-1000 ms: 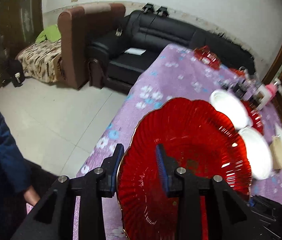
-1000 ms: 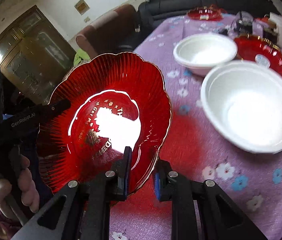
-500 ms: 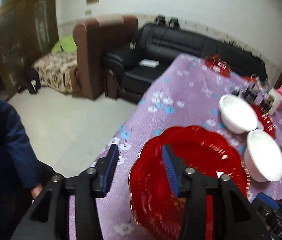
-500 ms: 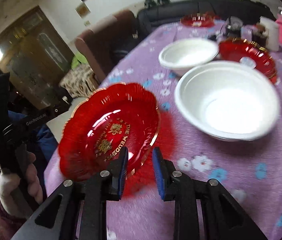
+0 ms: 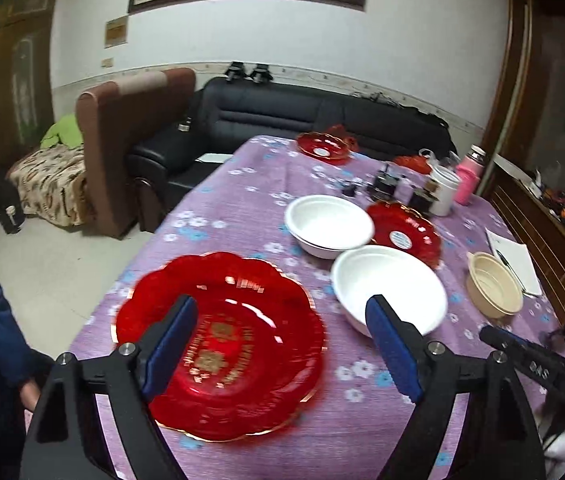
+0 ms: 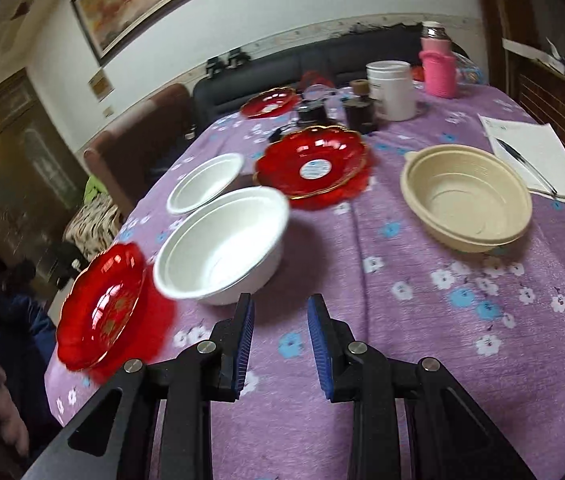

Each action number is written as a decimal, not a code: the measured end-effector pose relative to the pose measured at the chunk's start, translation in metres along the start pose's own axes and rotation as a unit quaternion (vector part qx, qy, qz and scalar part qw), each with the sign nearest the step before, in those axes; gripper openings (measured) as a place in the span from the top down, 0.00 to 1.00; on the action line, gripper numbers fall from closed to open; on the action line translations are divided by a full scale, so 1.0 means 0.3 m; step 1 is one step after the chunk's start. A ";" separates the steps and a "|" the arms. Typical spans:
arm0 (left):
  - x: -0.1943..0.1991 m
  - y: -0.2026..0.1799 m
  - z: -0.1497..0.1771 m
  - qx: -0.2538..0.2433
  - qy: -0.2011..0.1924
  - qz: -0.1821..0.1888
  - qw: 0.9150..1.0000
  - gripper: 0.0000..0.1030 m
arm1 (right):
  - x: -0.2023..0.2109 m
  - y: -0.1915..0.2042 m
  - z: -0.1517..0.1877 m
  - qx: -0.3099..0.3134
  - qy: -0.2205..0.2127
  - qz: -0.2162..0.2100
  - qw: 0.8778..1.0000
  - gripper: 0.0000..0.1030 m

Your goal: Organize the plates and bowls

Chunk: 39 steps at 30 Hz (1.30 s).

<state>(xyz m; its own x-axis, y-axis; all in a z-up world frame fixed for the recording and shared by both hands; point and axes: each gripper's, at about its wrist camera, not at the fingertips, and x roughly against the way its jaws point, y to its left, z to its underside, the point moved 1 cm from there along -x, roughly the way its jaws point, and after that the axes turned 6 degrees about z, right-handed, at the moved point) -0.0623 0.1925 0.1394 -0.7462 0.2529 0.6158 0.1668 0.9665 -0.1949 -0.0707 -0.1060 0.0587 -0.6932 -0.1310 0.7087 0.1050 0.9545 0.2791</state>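
A large red scalloped plate lies flat near the table's front left corner; it also shows in the right wrist view. My left gripper is wide open above it, holding nothing. My right gripper is open and empty, raised over the cloth just in front of a white bowl. That near white bowl sits right of the plate. A second white bowl, a smaller red plate and a beige bowl stand farther back.
The table has a purple flowered cloth. At the back are a third red plate, dark jars, a white cup and a pink bottle. Paper with a pen lies right. A black sofa stands behind.
Both grippers let go of the large red plate, which went from tilted and held to lying flat on the table. Both grippers opened and drew back; the right swung right.
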 end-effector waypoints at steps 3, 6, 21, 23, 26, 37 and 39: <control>-0.031 -0.018 -0.015 -0.004 0.021 0.011 1.000 0.17 | -0.026 -0.029 -0.027 -0.009 -0.001 -0.002 1.000 0.71; -0.067 -0.007 -0.057 0.001 0.039 0.012 0.999 0.17 | -0.060 -0.031 -0.059 -0.018 0.000 -0.008 1.000 0.71; -0.581 0.120 -0.360 0.089 0.163 0.018 0.982 0.17 | -0.423 0.217 -0.468 0.018 0.109 -0.049 0.993 0.71; -0.654 0.146 -0.363 0.098 0.180 0.018 0.979 0.18 | -0.493 0.247 -0.498 0.023 0.128 -0.040 0.991 0.71; -0.757 0.174 -0.364 0.101 0.211 0.018 0.972 0.46 | -0.569 0.288 -0.518 0.033 0.146 -0.020 0.988 0.71; -0.948 0.173 -0.315 0.123 0.271 0.050 0.953 0.66 | -0.700 0.356 -0.523 0.061 0.159 0.045 0.984 0.83; -0.948 0.149 -0.311 0.110 0.279 0.057 0.952 0.77 | -0.695 0.360 -0.518 0.066 0.159 0.045 0.984 0.89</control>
<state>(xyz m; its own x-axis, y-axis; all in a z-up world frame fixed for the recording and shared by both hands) 0.2174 0.1678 0.0267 -0.2625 0.3986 0.8787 0.0416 0.9145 -0.4024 0.1960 -0.0173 0.0418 -0.4255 -0.1019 0.8992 0.0471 0.9898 0.1345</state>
